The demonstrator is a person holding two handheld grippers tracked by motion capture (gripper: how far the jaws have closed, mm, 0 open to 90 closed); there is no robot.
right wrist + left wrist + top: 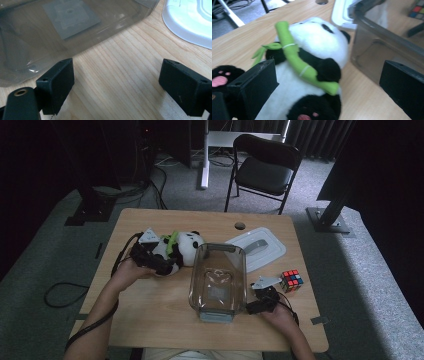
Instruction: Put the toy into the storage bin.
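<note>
The wooden table [150,310] takes up the middle of the room, a black folding chair [264,167] standing on the carpet beyond its far edge. Biggest thing on the tabletop is the clear plastic container [218,281], open at the top, sitting right in the centre with a pale label showing through its floor. Just behind it to the right lies its white lid [256,248], flat on the wood and touching the tub's far corner as far as I can tell from here.

Over on the left, the plush panda [181,250] lies beside the container, close against its left wall, black paws towards the person and a green bamboo stalk [299,63] tucked across its chest. And here is the left gripper [150,259], right at the toy: its jaws are spread wide, one on each side of the panda's body, nothing pinched between them yet. In the left gripper view the left jaw sits beside the white belly, the right one out by the tub's wall.

On the other side, the right gripper [260,302] sits low by the container's near right corner, jaws well apart over bare wood, holding nothing. Smallest of the lot, a colourful puzzle cube [291,280] rests near the right edge, just beyond that gripper.
</note>
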